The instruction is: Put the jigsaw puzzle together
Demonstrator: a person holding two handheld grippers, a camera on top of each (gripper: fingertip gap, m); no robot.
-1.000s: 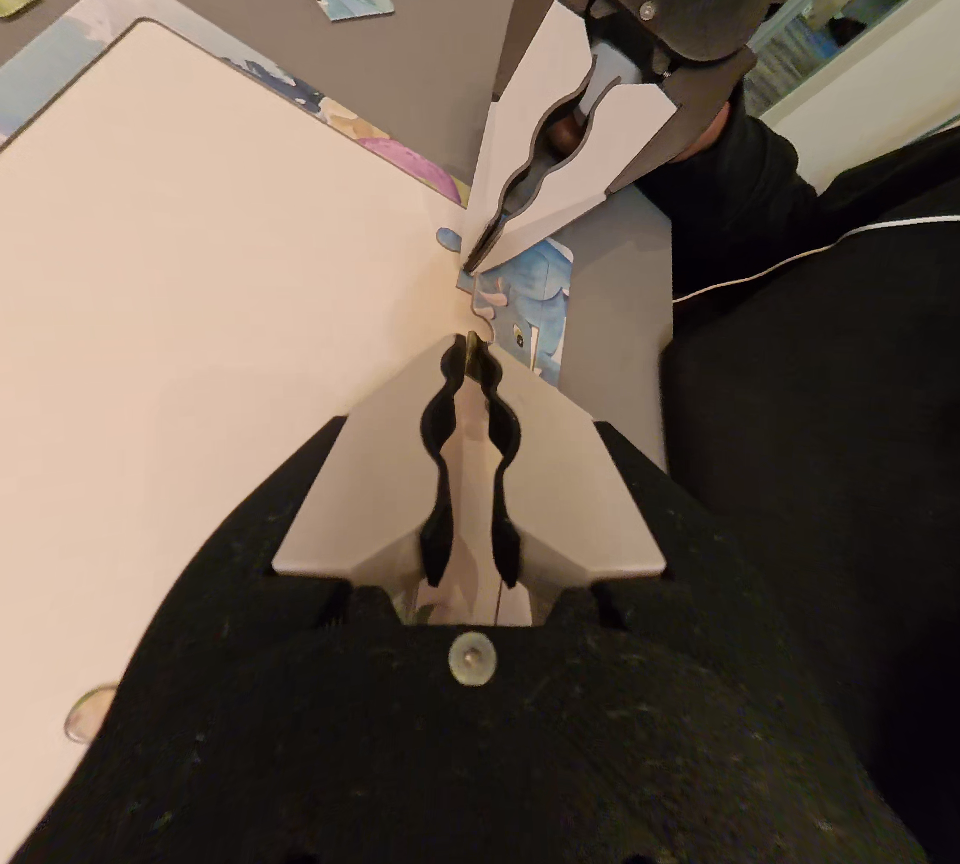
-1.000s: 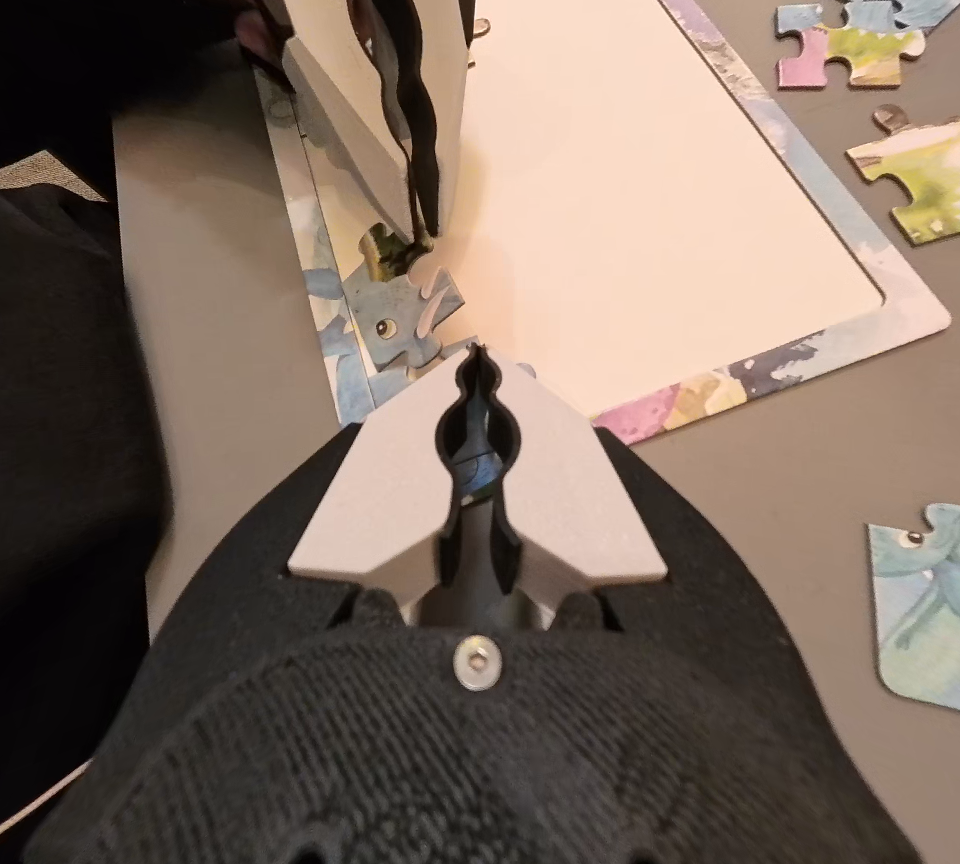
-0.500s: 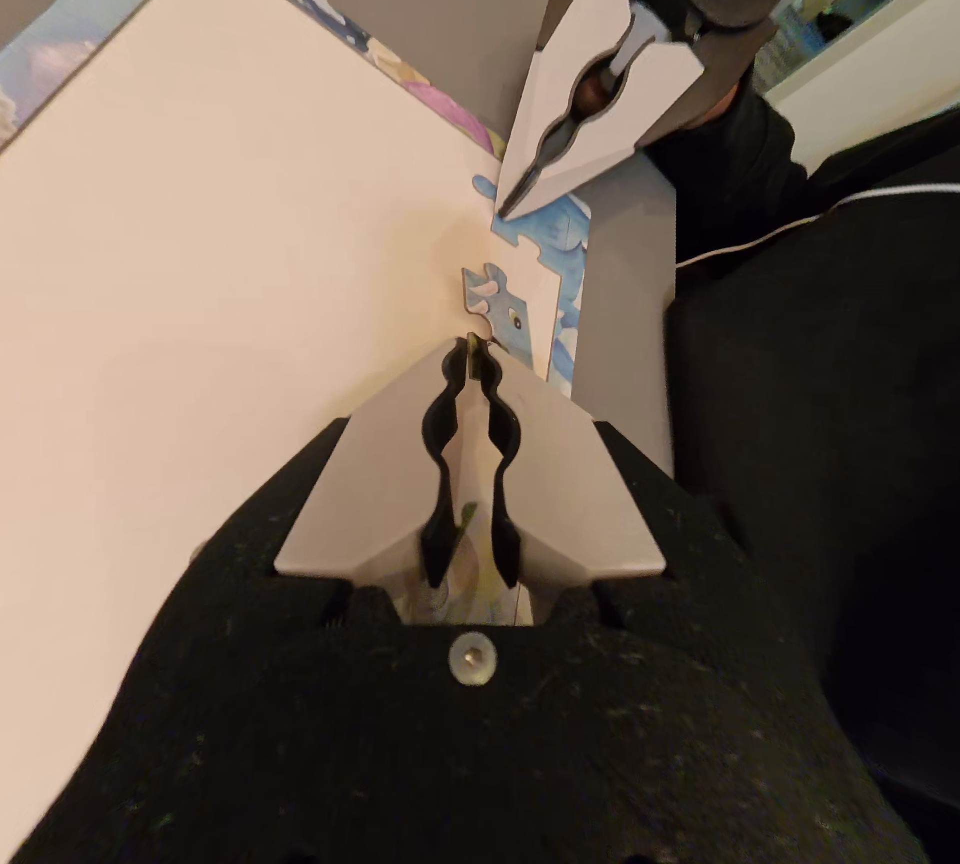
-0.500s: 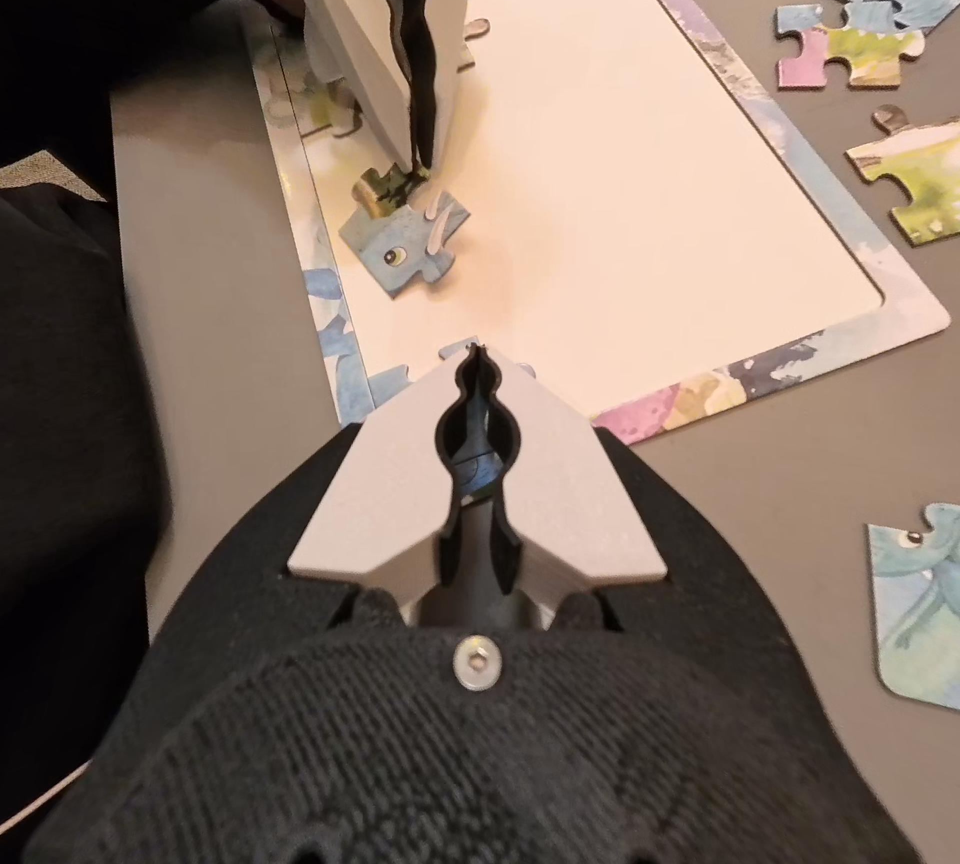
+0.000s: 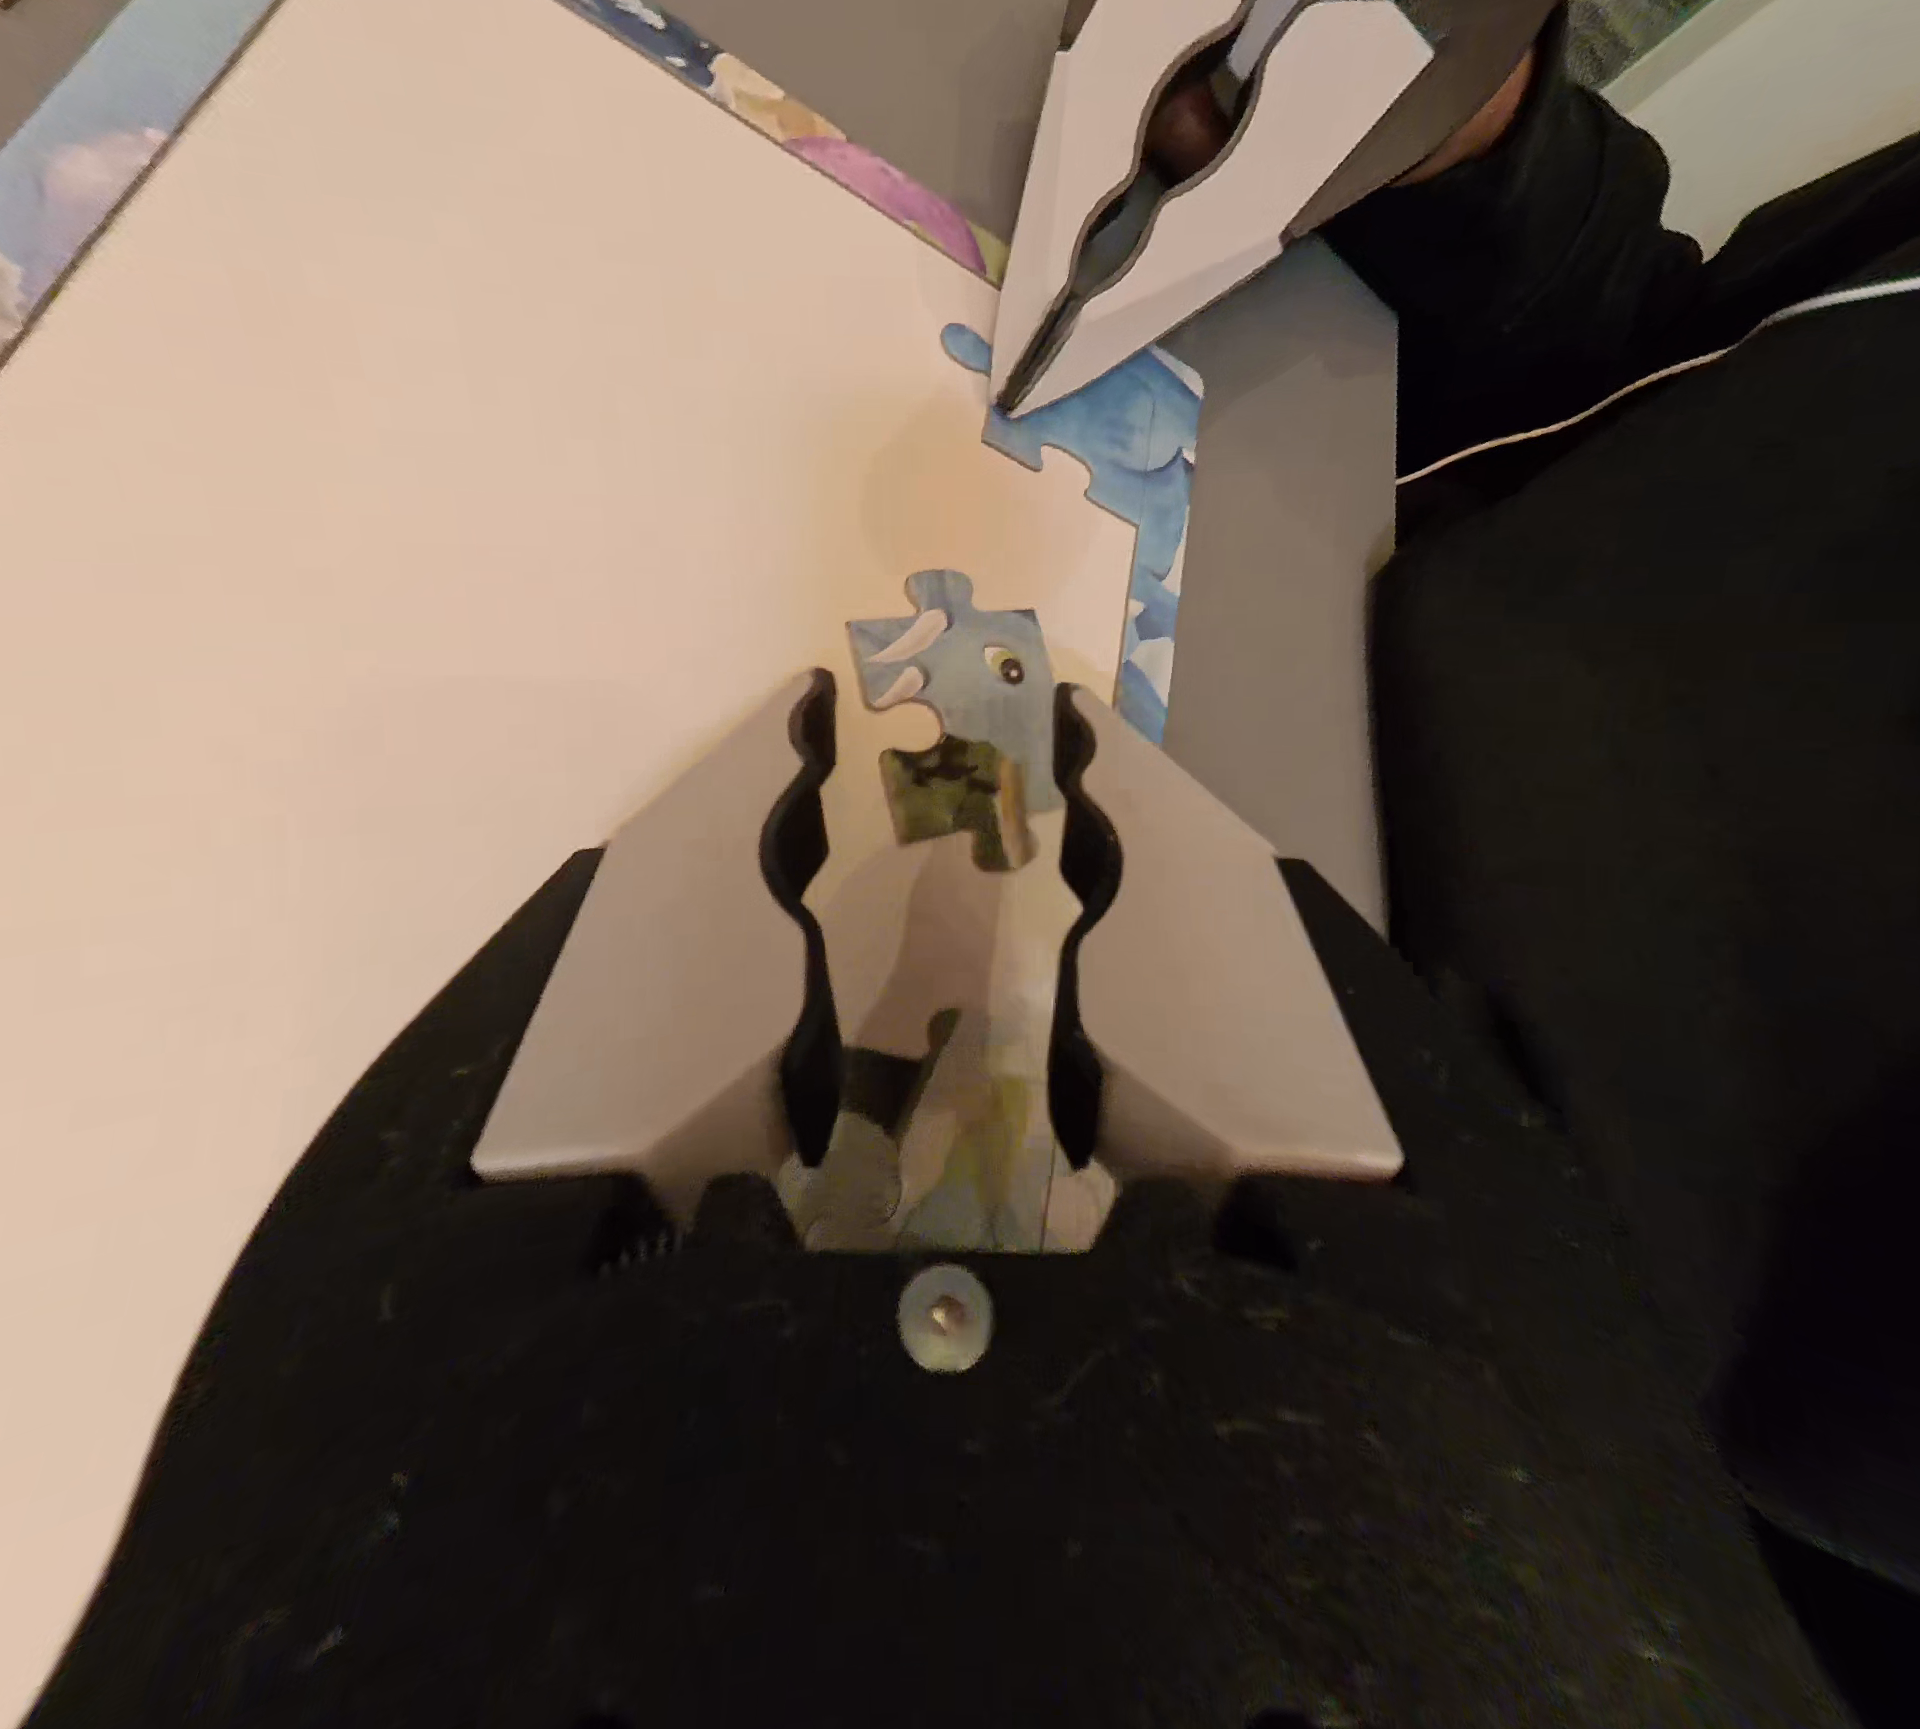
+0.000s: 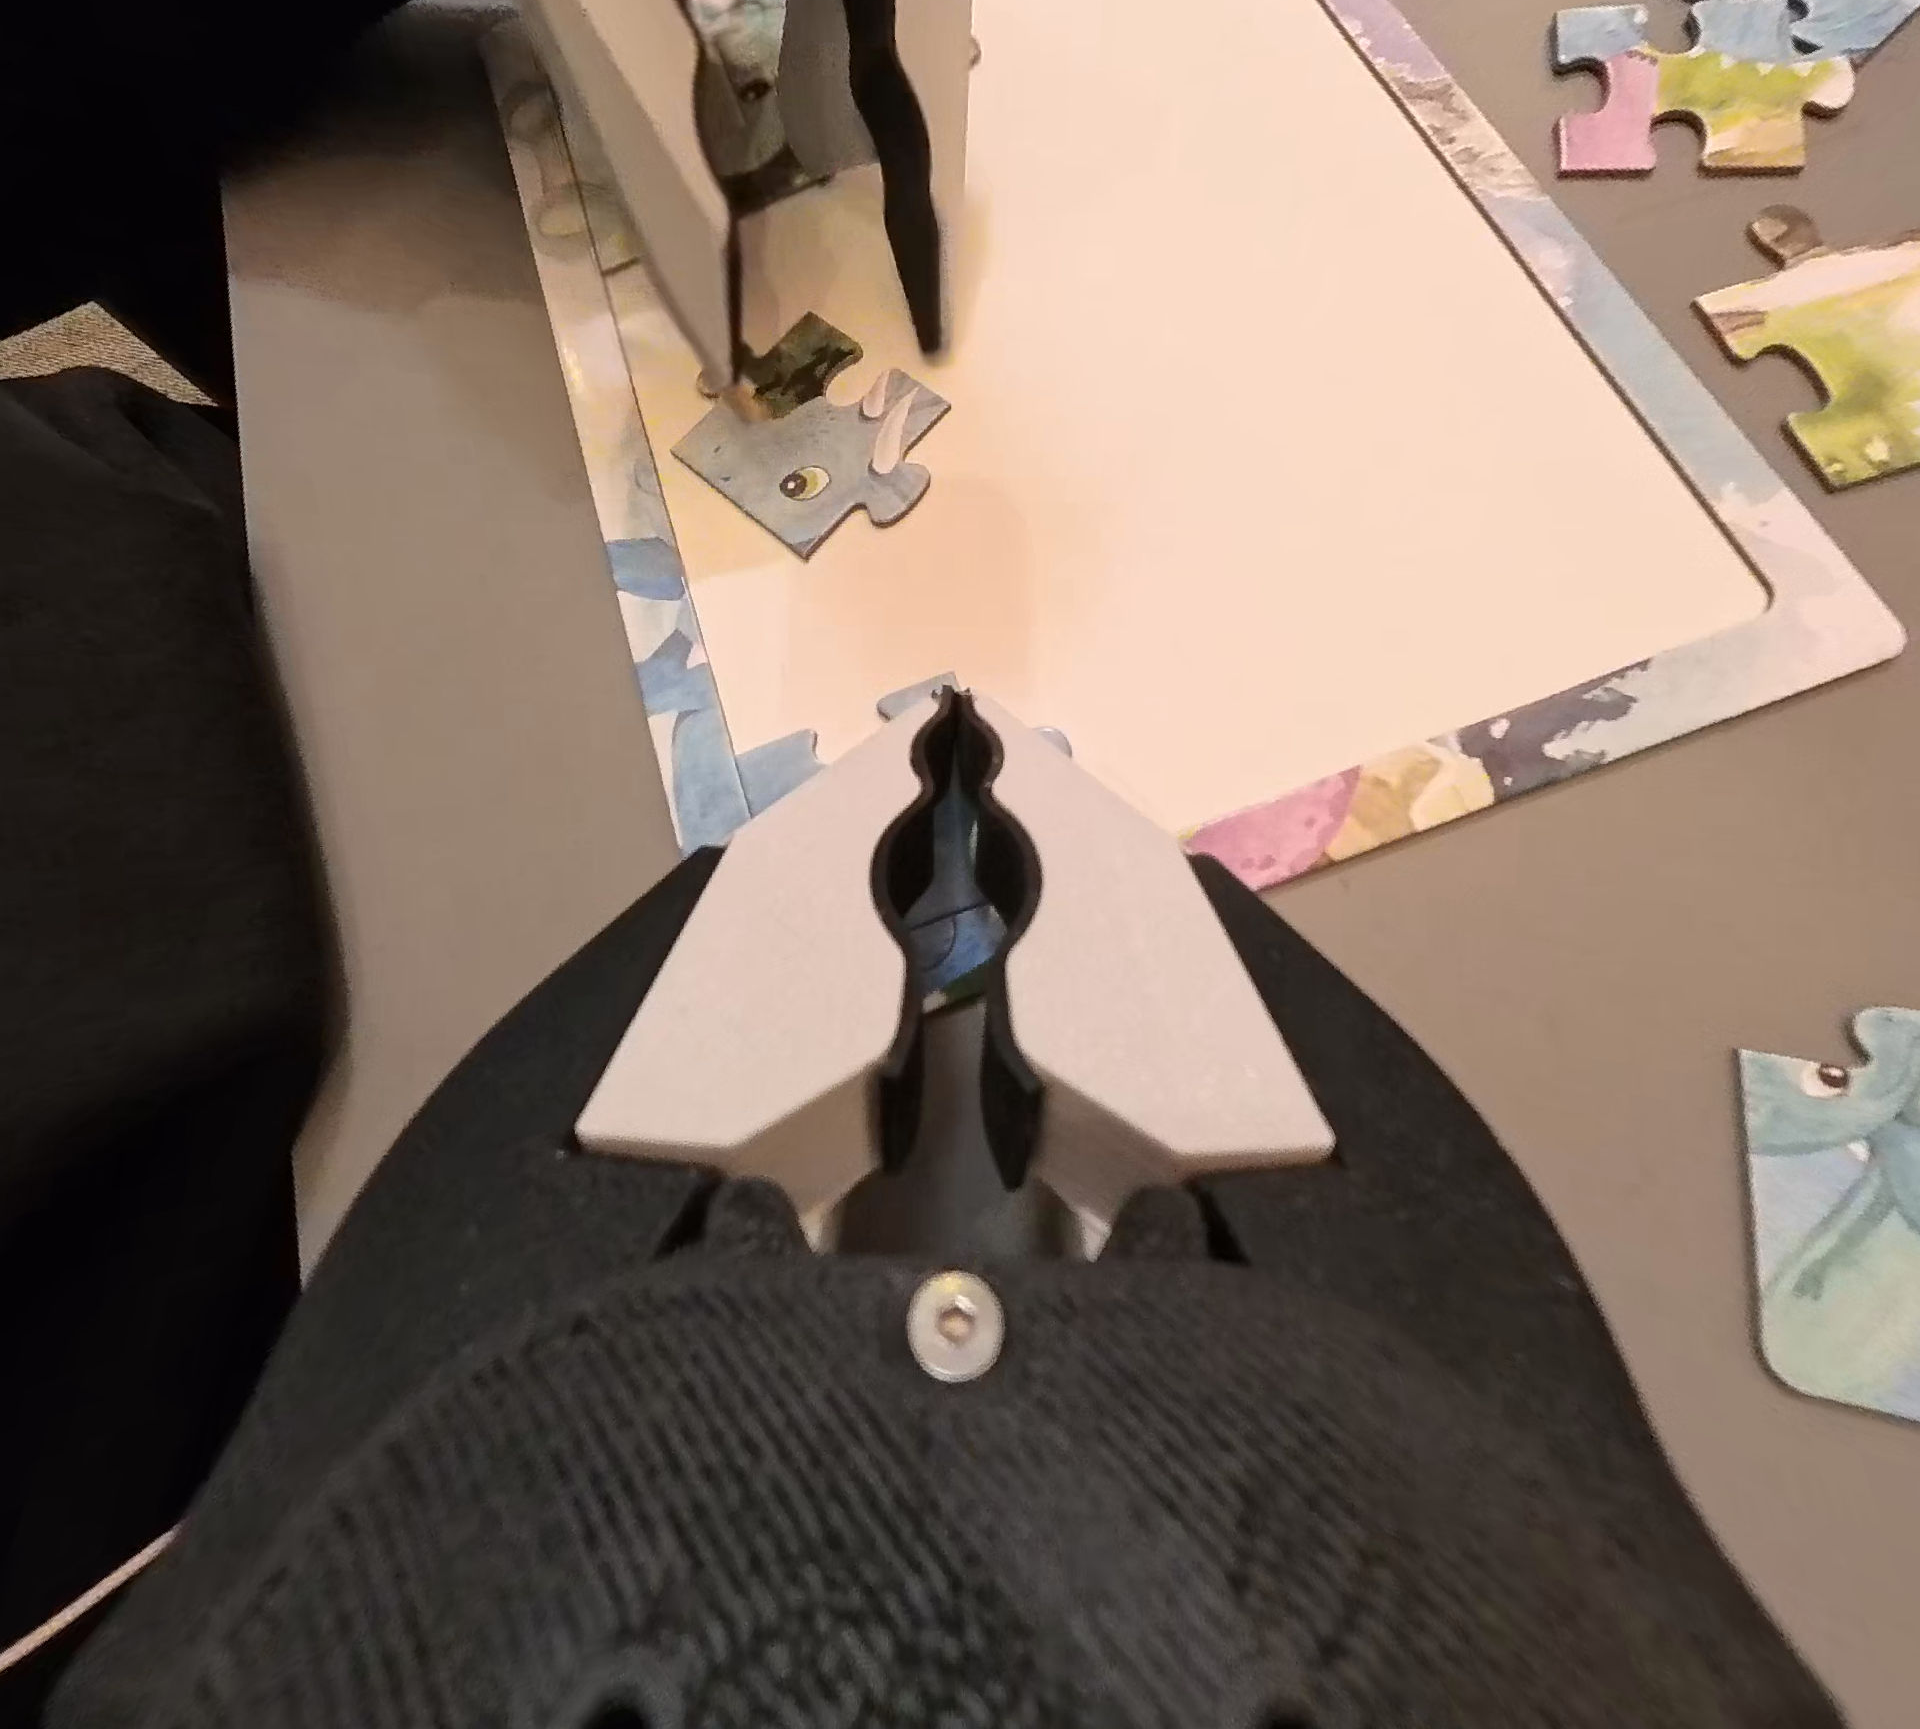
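Cardboard, thin and stiff: the blue puzzle piece (image 5: 961, 703) lies flat on the cream tray (image 5: 416, 432), centre frame in the left wrist view, just inside the tray's right border. My read is that it weighs almost nothing and will skid on that smooth floor if nudged. Lying flat, it offers little to pinch, so the best hold is across an edge or a knob, gently, since a hard squeeze could bend a tab.

Left tool (image 5: 943, 703) hangs over it with its fingers spread wide, the piece between them and nothing gripped. Right tool (image 6: 958, 694) is pinched together at the tips, pressing down on a blue corner piece (image 5: 1117, 422) seated at the tray's corner; it does not look to be gripping it.

Now the views trade secrets! The right wrist view shows one left finger tip (image 6: 727, 349) down at the piece's dark green knob, and loose pieces (image 6: 1704, 90) scattered on the grey counter (image 6: 1558, 1004) at upper right. The left wrist view instead shows the right tool's tips meeting on that corner piece, upper right.
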